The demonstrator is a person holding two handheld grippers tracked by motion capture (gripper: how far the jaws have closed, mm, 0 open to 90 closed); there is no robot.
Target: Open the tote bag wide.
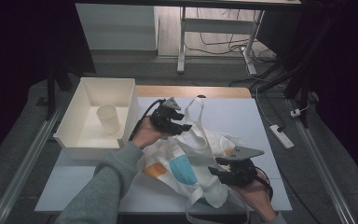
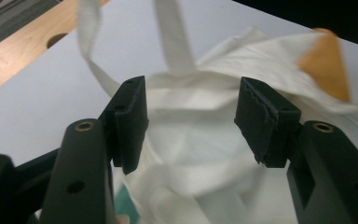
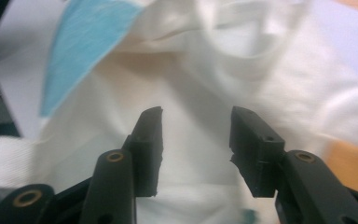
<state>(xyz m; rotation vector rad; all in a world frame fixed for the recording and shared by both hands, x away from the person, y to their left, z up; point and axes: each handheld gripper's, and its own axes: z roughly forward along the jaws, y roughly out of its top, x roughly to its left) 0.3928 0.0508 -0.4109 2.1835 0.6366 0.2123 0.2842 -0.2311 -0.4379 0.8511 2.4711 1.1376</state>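
cream cotton tote bag (image 1: 193,156), crumpled mid-table on a white sheet (image 1: 233,119), with a blue patch and an orange patch on its near-left side. two long handles (image 1: 196,108) looped toward the far edge, a strap trailing over the near edge.

left gripper (image 1: 182,127) above the bag's far-left part, held in a hand with a grey sleeve (image 1: 103,186) coming up from the near left. jaws standing apart in the left gripper view (image 2: 191,121), pale cloth seen through the gap and behind, no pad pressing on it. nothing gripped.

right gripper (image 1: 220,169) at the bag's near-right side, grey three-cornered plate on top. jaws parted in the right gripper view (image 3: 195,140) too, blurred white cloth beyond the gap, blue patch (image 3: 81,44) off to the upper left. pads clear of the cloth, holding nothing.

white open bin (image 1: 98,140) on the left part of the table, just left of the left gripper, with a pale paper cup (image 1: 108,119) inside. bare wood of the table (image 1: 200,91) visible along the far edge. power strip (image 1: 281,135) on the floor to the right.
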